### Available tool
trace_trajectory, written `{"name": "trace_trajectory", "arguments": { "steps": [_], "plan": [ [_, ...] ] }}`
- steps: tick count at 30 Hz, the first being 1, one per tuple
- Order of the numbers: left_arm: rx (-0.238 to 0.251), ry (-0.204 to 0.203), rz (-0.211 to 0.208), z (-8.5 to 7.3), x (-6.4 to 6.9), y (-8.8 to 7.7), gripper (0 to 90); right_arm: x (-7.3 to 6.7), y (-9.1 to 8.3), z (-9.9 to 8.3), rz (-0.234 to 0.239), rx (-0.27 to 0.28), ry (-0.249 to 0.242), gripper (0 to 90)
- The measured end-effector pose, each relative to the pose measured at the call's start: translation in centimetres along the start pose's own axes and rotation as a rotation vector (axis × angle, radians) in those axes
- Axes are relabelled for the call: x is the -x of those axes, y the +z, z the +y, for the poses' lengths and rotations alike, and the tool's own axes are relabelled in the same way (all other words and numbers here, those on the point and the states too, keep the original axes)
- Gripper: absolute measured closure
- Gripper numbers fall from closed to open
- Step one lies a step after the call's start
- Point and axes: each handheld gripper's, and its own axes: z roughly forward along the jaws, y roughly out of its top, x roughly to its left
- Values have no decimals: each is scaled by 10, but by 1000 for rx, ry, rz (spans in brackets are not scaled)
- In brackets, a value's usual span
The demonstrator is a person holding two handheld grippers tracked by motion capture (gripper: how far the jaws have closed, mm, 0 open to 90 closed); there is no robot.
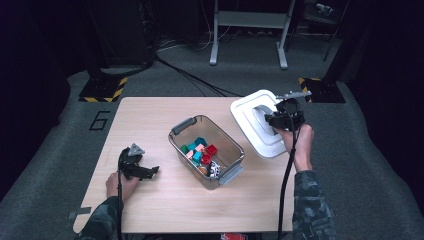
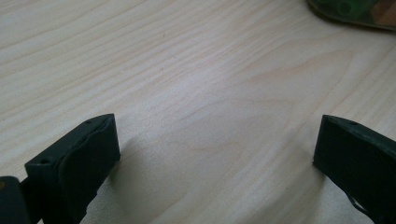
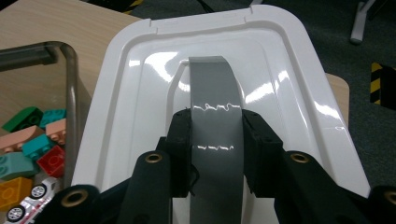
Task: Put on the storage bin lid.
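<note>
Right gripper (image 3: pixel 217 140) clamped on grey handle (image 3: pixel 214 93) of white lid (image 1: pixel 250 122), lid tilted, at right far part of table (image 1: pixel 150 115), just right of clear bin (image 1: pixel 226 141). Bin uncovered at table centre, toy bricks (image 1: pixel 201 150) and toy car (image 1: pixel 214 170) inside. Left gripper (image 1: pixel 150 171) resting near left, jaws wide apart, nothing between them.

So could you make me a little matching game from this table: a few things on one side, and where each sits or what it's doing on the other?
1. white lid
2. clear bin
3. left gripper
4. toy car

a. open, resting on bare table
b. mid-table, lidless
c. held up by its grey handle
d. lies among bricks

Pairs: 1-c, 2-b, 3-a, 4-d
</note>
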Motion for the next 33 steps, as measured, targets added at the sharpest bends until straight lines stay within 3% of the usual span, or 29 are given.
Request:
{"name": "trace_trajectory", "arguments": {
  "steps": [7, 13, 17, 23, 33],
  "plan": [
    [1, 0, 0, 0, 0, 0, 1, -20, -6, 13, 49, 9, -7, 667],
    [4, 0, 2, 0, 0, 0, 1, -44, -2, 22, 85, -7, -44, 667],
    [6, -1, 5, 0, 0, 0, 1, -59, 2, 23, 123, -9, -59, 667],
    [3, 0, 1, 0, 0, 0, 1, -84, 9, 23, 143, -19, -98, 667],
    [0, 6, 2, 0, 0, 0, 1, -109, 25, 18, 218, -42, -97, 667]
  ]
}}
